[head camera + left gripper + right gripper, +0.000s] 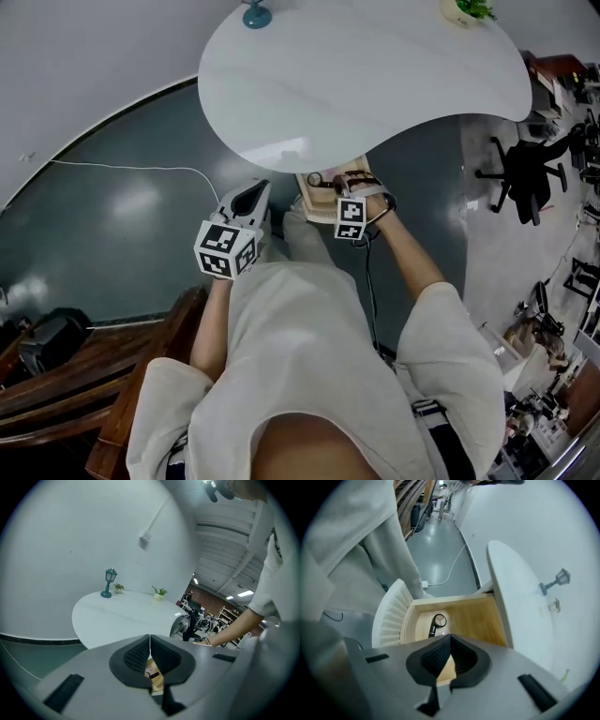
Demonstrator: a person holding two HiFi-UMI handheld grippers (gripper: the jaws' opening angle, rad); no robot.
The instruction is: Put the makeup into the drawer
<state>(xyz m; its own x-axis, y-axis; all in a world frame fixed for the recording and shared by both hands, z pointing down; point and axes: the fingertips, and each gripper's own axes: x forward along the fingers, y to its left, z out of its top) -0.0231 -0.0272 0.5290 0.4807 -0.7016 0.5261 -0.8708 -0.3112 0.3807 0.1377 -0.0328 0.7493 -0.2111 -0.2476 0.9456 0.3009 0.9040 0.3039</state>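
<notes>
The wooden drawer [476, 616] stands pulled out from under the white table [520, 602]. Inside it lie a round makeup compact [439, 619] and a black tube [432, 630] side by side. My right gripper [451, 637] hangs above the drawer pointing steeply down, shut, with nothing between its pads. My left gripper [150, 638] is shut and empty too, aimed across the table [126, 613]; a sliver of the drawer [155, 679] shows below its jaws. In the head view the left gripper [253, 194] and right gripper [349, 185] flank the drawer [317, 199] at the table's near edge.
A small teal lamp [255, 14] and a potted plant [466, 9] stand on the table's far side. The drawer has a white ribbed front [391, 613]. A white cable [122, 167] runs over the floor at left, wooden furniture [56, 384] lower left, an office chair [525, 173] at right.
</notes>
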